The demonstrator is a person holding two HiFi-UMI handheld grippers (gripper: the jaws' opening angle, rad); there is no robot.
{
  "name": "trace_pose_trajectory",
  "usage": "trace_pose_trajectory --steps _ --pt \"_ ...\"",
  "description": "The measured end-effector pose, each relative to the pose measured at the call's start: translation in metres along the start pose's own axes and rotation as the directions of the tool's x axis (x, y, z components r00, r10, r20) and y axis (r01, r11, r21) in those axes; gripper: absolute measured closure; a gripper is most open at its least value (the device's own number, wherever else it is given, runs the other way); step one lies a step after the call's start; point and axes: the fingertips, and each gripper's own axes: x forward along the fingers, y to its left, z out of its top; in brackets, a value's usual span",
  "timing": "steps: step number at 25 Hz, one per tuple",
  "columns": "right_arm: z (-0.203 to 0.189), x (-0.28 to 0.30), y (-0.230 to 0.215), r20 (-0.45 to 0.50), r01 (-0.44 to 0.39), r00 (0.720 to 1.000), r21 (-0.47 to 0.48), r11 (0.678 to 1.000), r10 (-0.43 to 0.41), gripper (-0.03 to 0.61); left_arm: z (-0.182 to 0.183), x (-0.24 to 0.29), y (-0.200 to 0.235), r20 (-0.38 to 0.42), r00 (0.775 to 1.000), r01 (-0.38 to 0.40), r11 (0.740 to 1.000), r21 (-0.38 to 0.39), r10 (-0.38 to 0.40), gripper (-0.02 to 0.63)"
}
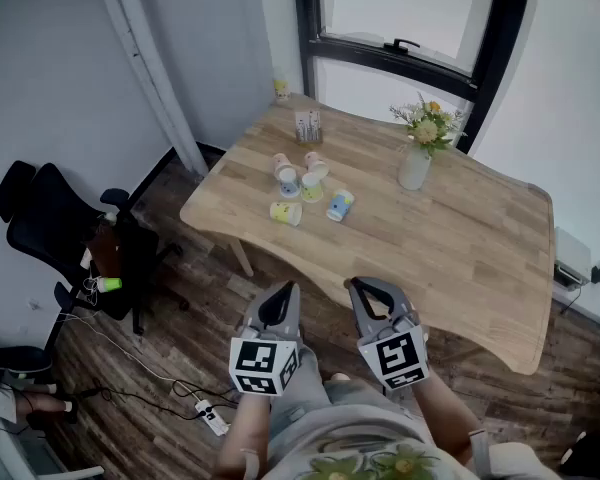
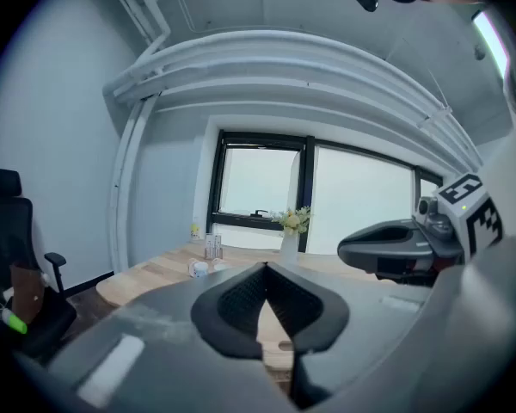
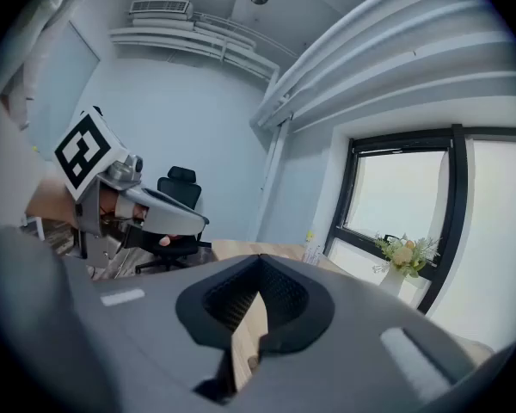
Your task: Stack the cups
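Cups [image 1: 302,192], wooden table [image 1: 470,258], wood floor [image 1: 170,348]

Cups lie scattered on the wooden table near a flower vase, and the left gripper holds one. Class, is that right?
No. The left gripper holds nothing: the left gripper view shows its jaws shut and empty. The cups do lie scattered on the table near the vase.

Pastel cups [image 1: 311,188], unstacked, clustered nr table [image 1: 460,248] left end, some tipped
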Motion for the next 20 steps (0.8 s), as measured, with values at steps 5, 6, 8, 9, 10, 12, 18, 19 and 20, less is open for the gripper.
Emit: trace_pose_trajectory --steps 5,6,8,9,10,12,18,19,20 --pt "-0.003 0.006 0.005 -0.011 -0.034 0.999 -0.047 0.998 0.034 0.577 -0.002 -0.002 0.002 -0.005 1.0 -0.001 1.0 0.001 0.001 0.611" --pt "-0.004 0.009 0.006 -0.018 -0.04 0.999 -0.069 0.997 0.039 0.575 -0.003 -0.001 0.004 -0.009 1.0 -0.001 1.0 0.005 0.001 0.611" --pt "-0.006 0.016 0.005 -0.032 -0.052 0.998 -0.125 0.991 0.048 0.575 -0.004 0.003 0.009 -0.016 1.0 -0.003 1.0 0.014 0.003 0.611" --pt "-0.006 0.02 0.004 -0.038 -0.057 0.998 -0.154 0.986 0.052 0.575 -0.004 0.006 0.012 -0.019 1.0 -0.005 1.0 0.017 0.005 0.611" --pt "-0.006 0.024 0.002 -0.045 -0.062 0.997 -0.181 0.982 0.055 0.575 -0.004 0.009 0.016 -0.021 1.0 -0.005 1.0 0.018 0.006 0.611" --pt "-0.007 0.034 -0.002 -0.062 -0.073 0.996 -0.225 0.972 0.061 0.575 -0.003 0.016 0.023 -0.026 1.0 -0.005 1.0 0.016 0.005 0.611" --pt "-0.021 0.075 -0.022 -0.162 -0.131 0.983 -0.305 0.943 0.084 0.476 -0.002 0.051 0.047 -0.044 0.999 0.008 1.0 0.012 -0.008 0.611" --pt "-0.024 0.083 -0.026 -0.179 -0.137 0.98 -0.314 0.939 0.083 0.459 -0.002 0.058 0.051 -0.05 0.999 0.013 1.0 0.013 -0.012 0.611" --pt "-0.026 0.09 -0.031 -0.193 -0.142 0.978 -0.323 0.936 0.082 0.448 -0.002 0.065 0.055 -0.054 0.998 0.017 1.0 0.015 -0.016 0.611"
